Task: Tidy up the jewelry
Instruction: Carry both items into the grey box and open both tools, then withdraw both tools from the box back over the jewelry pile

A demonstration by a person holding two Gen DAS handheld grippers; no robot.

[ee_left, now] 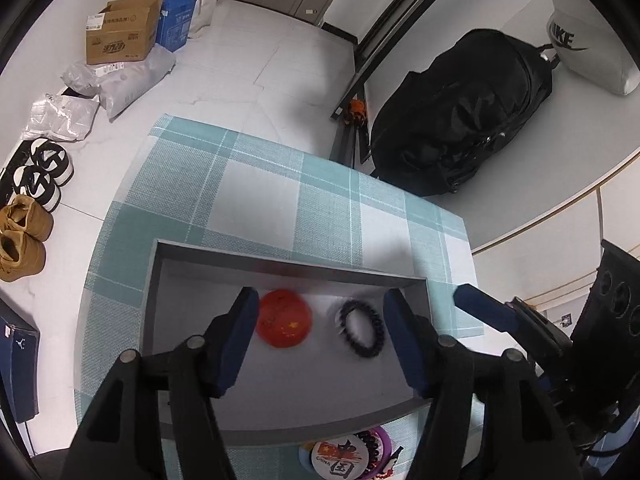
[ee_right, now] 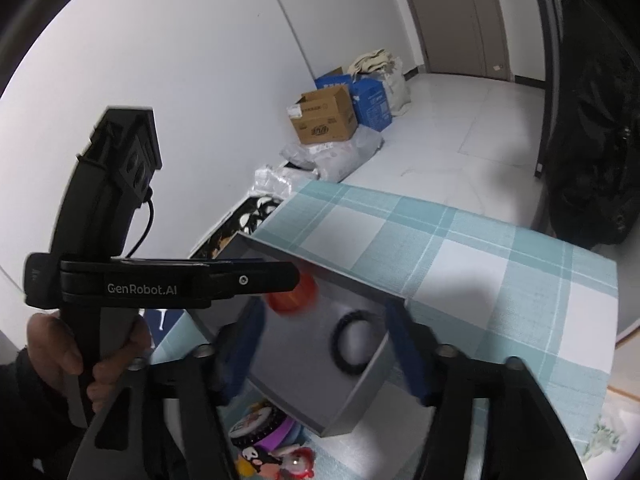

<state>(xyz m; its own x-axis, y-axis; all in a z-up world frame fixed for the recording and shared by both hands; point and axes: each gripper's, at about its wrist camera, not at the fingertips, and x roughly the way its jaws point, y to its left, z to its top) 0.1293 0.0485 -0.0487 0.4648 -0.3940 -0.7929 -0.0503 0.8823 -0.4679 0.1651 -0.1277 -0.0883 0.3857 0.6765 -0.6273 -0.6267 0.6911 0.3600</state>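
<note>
A shallow grey box [ee_left: 192, 264] lies on a teal plaid mat [ee_left: 256, 184]. Inside it are a red round badge [ee_left: 284, 318] and a black bead bracelet [ee_left: 362, 333]. My left gripper [ee_left: 320, 340] is open and empty, hovering over the box. More pieces lie on the mat at the box's near edge: a round "China" badge [ee_left: 340, 458] with a dark bead bracelet [ee_left: 370, 442] and a purple ring. In the right wrist view my right gripper [ee_right: 324, 352] is open and empty above the same box [ee_right: 360, 396], with the black bracelet [ee_right: 354, 344] and red badge [ee_right: 294, 294] blurred.
The left gripper's body [ee_right: 120, 280] and the hand holding it fill the left of the right wrist view. Small cartoon figures [ee_right: 276, 460] lie near the box. A black backpack [ee_left: 460, 112], cardboard boxes [ee_left: 120, 32] and shoes [ee_left: 24, 236] are on the floor.
</note>
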